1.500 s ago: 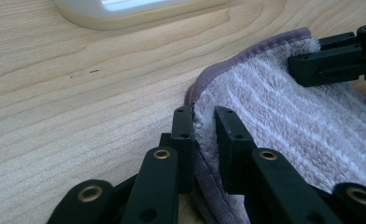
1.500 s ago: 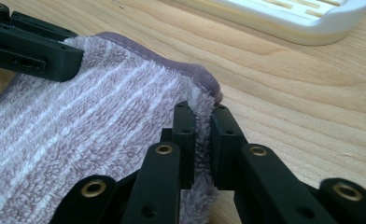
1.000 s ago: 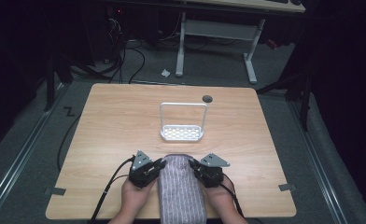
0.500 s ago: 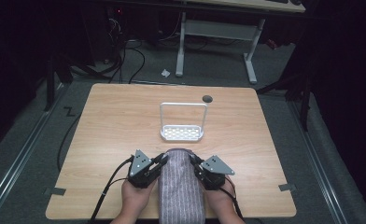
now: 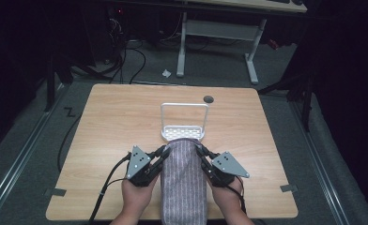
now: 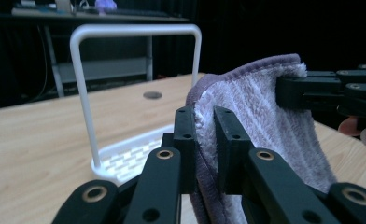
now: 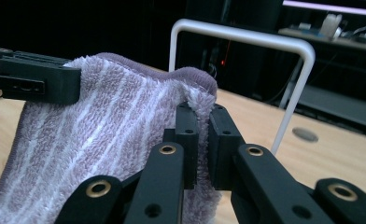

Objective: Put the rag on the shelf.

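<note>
A wooden table takes up most of the high view, standing on a grey floor with a second desk behind it in the dark. On the near half of the table a purple striped towel runs lengthwise from the front edge toward the middle, its far end raised between the two grippers and reaching the base of a white wire rack. The rack stands upright near the table's centre, with a perforated tray at the bottom and a squared hoop rising from its back edge. A small dark round hole sits in the tabletop just beyond the rack. The left gripper pinches the towel's far left corner; in the left gripper view its jaws are clamped on the fluffy edge, with the rack just behind. The right gripper is clenched on the far right corner, and the right gripper view shows its jaws closed over the hem. Each gripper is held in one of the person's hands at the table's near edge.
</note>
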